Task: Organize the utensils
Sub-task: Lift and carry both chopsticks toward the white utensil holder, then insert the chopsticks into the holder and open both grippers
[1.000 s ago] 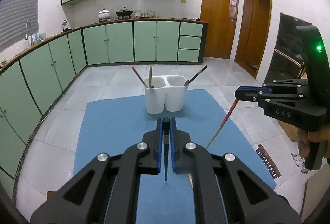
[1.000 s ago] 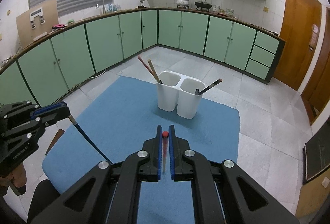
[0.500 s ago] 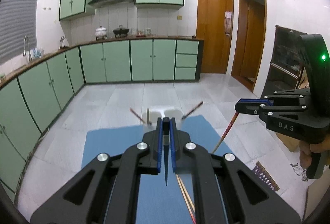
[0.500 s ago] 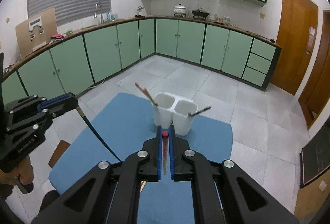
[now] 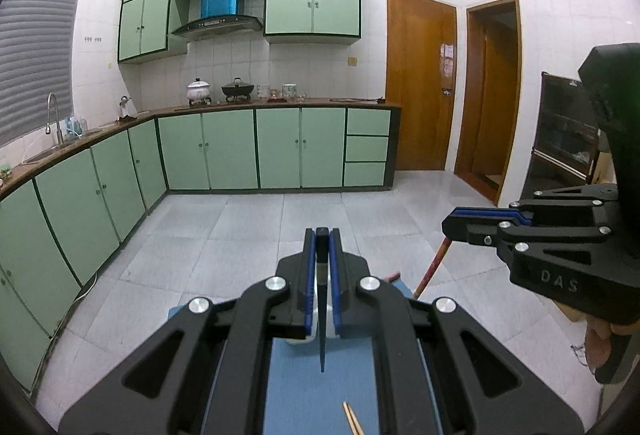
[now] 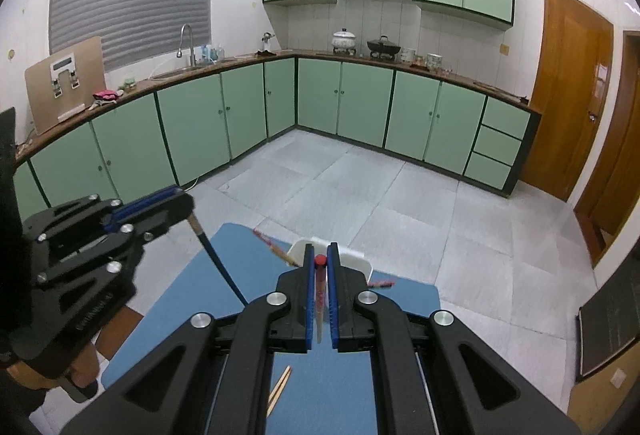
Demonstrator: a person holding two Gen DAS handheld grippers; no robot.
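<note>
The left gripper [image 5: 322,235] pinches a dark chopstick [image 5: 321,319] and the right gripper [image 6: 320,259] a red-tipped chopstick [image 6: 319,287], both above the blue mat [image 6: 192,299], whose far edge carries the white holder [image 6: 352,259].

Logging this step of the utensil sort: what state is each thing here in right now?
Left tongs: shut on a dark blue chopstick.
Right tongs: shut on a red-tipped chopstick.
White two-compartment plastic holder: upright on the blue mat, utensils leaning inside.
Pale wooden chopsticks: lying loose on the mat.
</note>
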